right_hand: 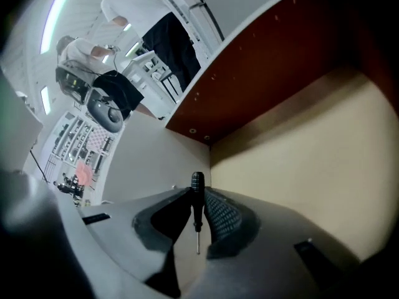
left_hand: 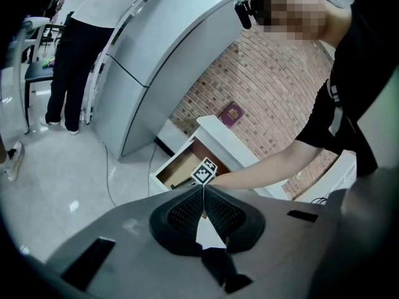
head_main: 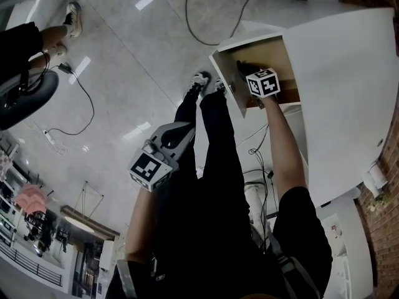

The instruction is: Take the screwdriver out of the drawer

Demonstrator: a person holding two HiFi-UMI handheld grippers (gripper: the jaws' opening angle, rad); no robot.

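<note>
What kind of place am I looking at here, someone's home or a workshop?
Probably an indoor lab or showroom dressed like a home, not a lived-in one: a white cabinet with an open drawer against a brick wall, a tall fridge-like unit, and loose cables across a glossy floor.

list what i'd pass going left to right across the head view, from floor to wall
another person's shoe → left gripper → right gripper, reaching into the drawer and shut on the screwdriver → white cabinet top → brick wall
</note>
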